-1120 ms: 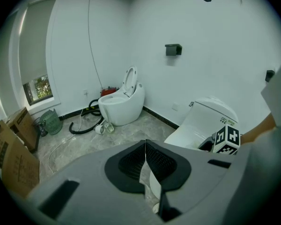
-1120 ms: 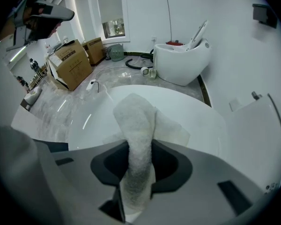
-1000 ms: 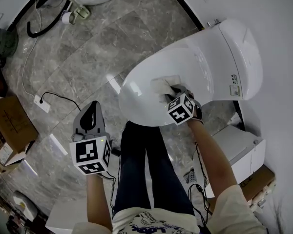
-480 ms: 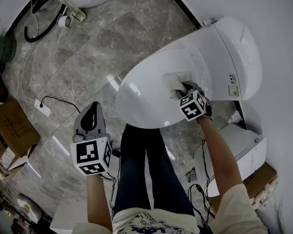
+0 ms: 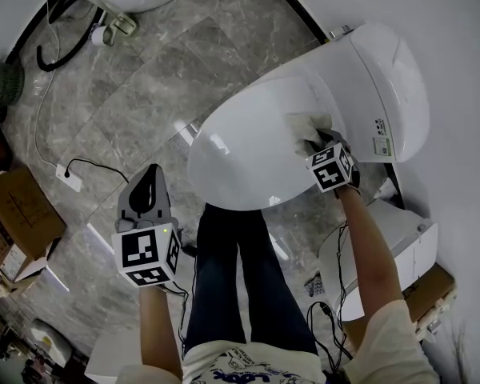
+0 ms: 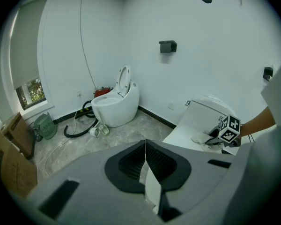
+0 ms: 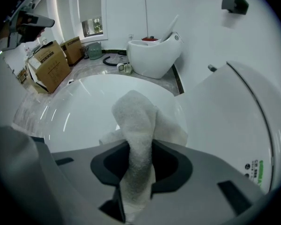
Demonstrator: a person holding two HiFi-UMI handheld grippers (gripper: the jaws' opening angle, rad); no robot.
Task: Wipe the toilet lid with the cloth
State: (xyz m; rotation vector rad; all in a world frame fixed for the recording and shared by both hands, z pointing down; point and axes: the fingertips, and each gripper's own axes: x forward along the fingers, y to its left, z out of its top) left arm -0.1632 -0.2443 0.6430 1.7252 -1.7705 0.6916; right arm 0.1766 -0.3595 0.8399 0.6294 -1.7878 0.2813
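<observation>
**Cloth riding at the lid's rear end**

Left tool [image 5: 147, 192] is hanging over the floor [image 5: 144, 94], jaws pressed together on nothing, well apart from the toilet lid [image 5: 240, 154]. Right tool [image 5: 316, 145] is pinching the cloth [image 5: 302, 124] and pressing it on the lid's rear right, near the rear unit [image 5: 392, 78]. The lid's long axis is running leftward toward its front, and the right tool is nearer.

even bright indoor light, glare streaks on glossy toilet lid [image 7: 75, 121], fisheye vignetting at edges
</observation>
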